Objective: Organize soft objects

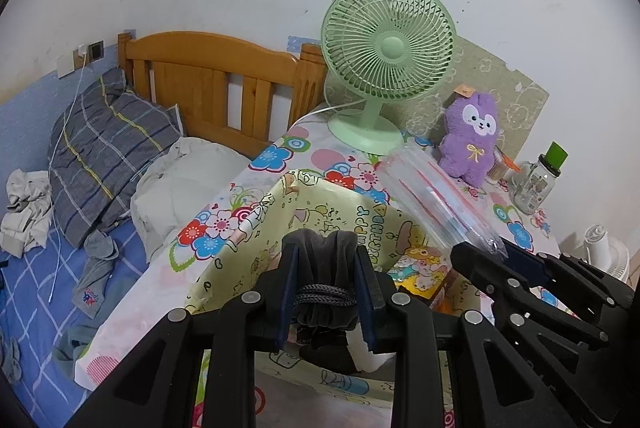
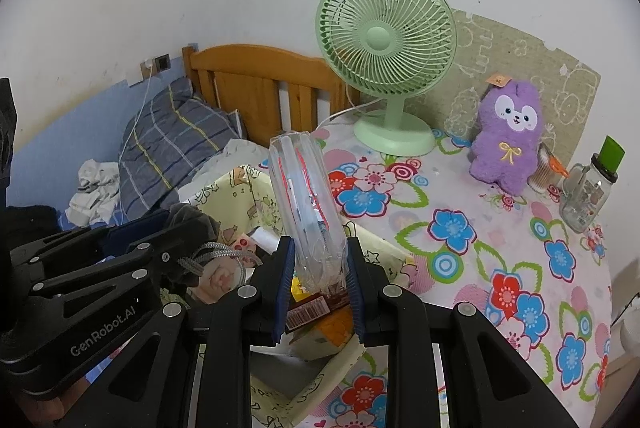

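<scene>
Two claws point forward and downward over a yellow cartoon-print gift bag (image 1: pixel 320 204) that sits open on the flowered counter (image 2: pixel 500 228). The left claw (image 1: pixel 326 292) is clenched on a dark grey velvet drawstring pouch (image 1: pixel 320 248); its blue pads press the bunched fabric from both sides, and the pouch's braided cord (image 1: pixel 324 297) crosses between them. The pouch hangs just above the bag's opening. The right claw (image 2: pixel 320 284) sits just beside the left one, on its right, and is clamped on the lower end of a bundle of clear zip bags (image 2: pixel 308 196) with red seal lines. That bundle stands up and tilts away from the claw, over the bag's right edge. Inside the bag lie a few small boxes and packets (image 2: pixel 308 312), one with a barcode. Farther back on the counter stand a green fan (image 2: pixel 384 56), a purple plush toy (image 2: pixel 508 136) and a glass jar (image 2: pixel 588 188) with a green cap. A wooden bed (image 1: pixel 212 76) with a plaid pillow (image 1: pixel 108 144) lies to the left.
</scene>
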A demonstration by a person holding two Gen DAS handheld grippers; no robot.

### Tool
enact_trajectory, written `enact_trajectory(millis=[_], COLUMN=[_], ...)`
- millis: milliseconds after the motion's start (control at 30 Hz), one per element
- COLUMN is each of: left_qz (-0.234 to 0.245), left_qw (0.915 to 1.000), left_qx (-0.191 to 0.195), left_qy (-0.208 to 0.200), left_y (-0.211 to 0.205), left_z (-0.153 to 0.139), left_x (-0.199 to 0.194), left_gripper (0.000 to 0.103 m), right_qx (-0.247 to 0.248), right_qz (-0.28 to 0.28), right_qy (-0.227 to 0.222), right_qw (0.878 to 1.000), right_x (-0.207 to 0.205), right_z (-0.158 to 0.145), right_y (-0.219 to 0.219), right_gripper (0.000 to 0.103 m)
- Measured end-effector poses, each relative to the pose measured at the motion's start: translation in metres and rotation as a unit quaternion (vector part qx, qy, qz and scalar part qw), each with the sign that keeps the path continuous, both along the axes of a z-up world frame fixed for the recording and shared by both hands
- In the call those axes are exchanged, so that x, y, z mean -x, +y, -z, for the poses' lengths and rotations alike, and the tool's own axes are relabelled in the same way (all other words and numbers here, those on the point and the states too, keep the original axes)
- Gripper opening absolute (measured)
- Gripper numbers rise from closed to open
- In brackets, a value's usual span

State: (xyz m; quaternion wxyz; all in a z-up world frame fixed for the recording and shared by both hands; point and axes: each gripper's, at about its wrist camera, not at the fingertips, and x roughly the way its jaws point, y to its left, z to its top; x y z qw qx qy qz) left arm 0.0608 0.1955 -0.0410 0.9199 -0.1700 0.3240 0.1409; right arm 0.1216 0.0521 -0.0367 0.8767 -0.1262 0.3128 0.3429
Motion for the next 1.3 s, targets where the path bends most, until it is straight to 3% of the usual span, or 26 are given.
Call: enact_trajectory(millis=[167, 333, 433, 533, 600, 667, 800, 900, 1300], left_qz=[-0.003, -0.011, -0.024, -0.036, -0.036, -0.036, -0.035, -0.041, -0.014], left_qw=[0.9999, 0.9998, 0.9994, 0.9991, 0.9992, 0.9992, 0.9992, 0.9989, 0.9997], left_qx=[-0.006, -0.014, -0.015, -0.003, -0.003, -0.009, -0.011, -0.003, -0.019], left_qy=[0.009, 0.007, 0.017, 0.023, 0.019, 0.015, 0.014, 0.024, 0.011], left_y=[0.002, 0.003, 0.008, 0.017, 0.018, 0.016, 0.013, 0.012, -0.015], left_z=[0.002, 0.002, 0.004, 0.006, 0.005, 0.002, -0.001, -0.001, -0.012], left_x=[-0.003, -0.002, -0.004, -0.002, 0.0, 0.002, 0.004, 0.005, 0.011], left_gripper=[0.034, 0.055, 0.062, 0.07, 0.074, 0.076, 0.077, 0.086, 0.087], right_qx=[0.004, 0.009, 0.021, 0.028, 0.022, 0.006, -0.013, -0.011, -0.036], right_qz=[0.002, -0.012, -0.018, -0.002, 0.013, 0.017, 0.015, 0.019, 0.053], right_qy=[0.002, 0.008, 0.005, 0.002, 0.0, 0.002, 0.004, -0.005, -0.026], right_qw=[1.0, 1.0, 1.0, 1.0, 1.0, 1.0, 1.0, 1.0, 0.998], right_x=[-0.002, 0.001, 0.003, 0.0, -0.002, -0.003, -0.001, 0.003, 0.012], right_z=[0.001, 0.004, 0.007, 0.009, 0.008, 0.006, 0.001, -0.004, -0.021], right_y=[0.0, 0.002, 0.006, 0.005, 0.0, -0.006, -0.011, -0.014, -0.048], right_gripper=[0.028, 0.031, 0.038, 0.057, 0.078, 0.083, 0.083, 0.083, 0.085])
